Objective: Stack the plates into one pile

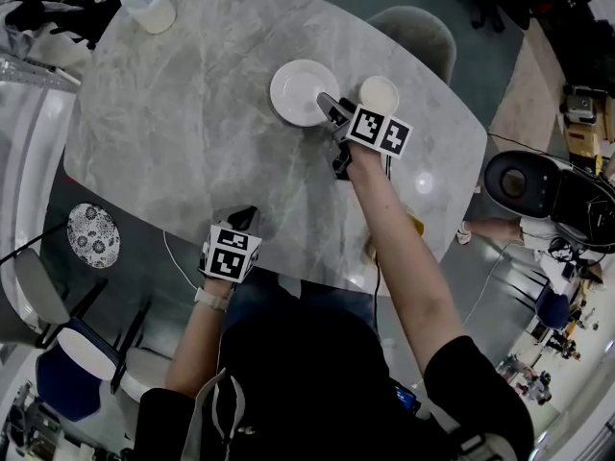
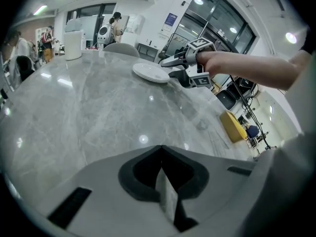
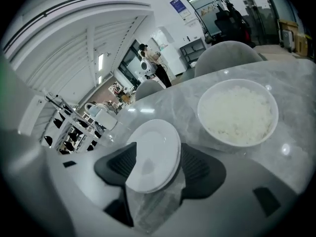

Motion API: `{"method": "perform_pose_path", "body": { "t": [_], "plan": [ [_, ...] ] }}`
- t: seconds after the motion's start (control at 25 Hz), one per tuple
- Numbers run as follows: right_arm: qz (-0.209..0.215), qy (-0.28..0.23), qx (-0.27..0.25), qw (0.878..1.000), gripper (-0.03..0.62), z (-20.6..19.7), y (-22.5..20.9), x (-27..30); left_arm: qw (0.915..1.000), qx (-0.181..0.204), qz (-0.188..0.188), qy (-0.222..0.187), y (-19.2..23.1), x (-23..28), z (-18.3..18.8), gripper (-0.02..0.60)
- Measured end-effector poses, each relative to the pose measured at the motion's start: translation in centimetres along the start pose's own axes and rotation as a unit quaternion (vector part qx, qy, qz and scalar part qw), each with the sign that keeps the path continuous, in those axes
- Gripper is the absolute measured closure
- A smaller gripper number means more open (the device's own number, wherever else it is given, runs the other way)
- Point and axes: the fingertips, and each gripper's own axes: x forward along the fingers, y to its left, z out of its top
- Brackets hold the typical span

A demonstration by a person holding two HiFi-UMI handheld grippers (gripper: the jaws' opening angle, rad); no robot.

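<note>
Head view and both gripper views, one moment. A grey marble table [image 1: 183,142] carries a pile of white plates [image 1: 300,89] at its far middle (two rims, one on the other, show in the right gripper view). Just to the right of the pile stands a white bowl [image 1: 379,95] with a white, grainy filling, apart from the plates.

The right gripper [image 1: 327,107] reaches across the table with the arm outstretched and points down at the near right edge of the pile. Its jaws stand wide apart. The edge of the pile lies between the two dark pads (the plates rest flat on the table), and the pads do not clamp it.

The left gripper [image 1: 245,221] hovers over the near edge of the table, well apart from the plates, pointing steeply down. Its jaws are pressed together tip to tip and hold nothing; only bare marble lies ahead of them.

A white container [image 1: 149,0] stands at the far left corner of the table. A patterned dish [image 1: 93,235] lies off the table on a lower surface at the left. Grey chairs [image 1: 413,27] stand along the far side.
</note>
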Motion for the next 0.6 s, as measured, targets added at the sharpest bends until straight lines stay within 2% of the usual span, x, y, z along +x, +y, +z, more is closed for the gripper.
{"method": "perform_pose_path", "body": {
  "t": [0.28,0.48,0.6],
  "plan": [
    [-0.002,-0.012,-0.037,0.999,0.326,0.3,1.1,-1.5,0.9999,0.000,0.005,-0.010,0.0,-1.1,-0.5,0.572],
    [0.023,-0.013,-0.059,0.998,0.327,-0.3,2.9,-4.3,0.9998,0.005,0.006,-0.018,-0.8,-1.6,-0.4,0.572],
    [0.033,-0.013,-0.089,0.995,0.332,-0.8,3.6,-6.5,0.9996,0.009,0.008,-0.026,-1.7,-1.9,0.0,0.572]
  ]
}}
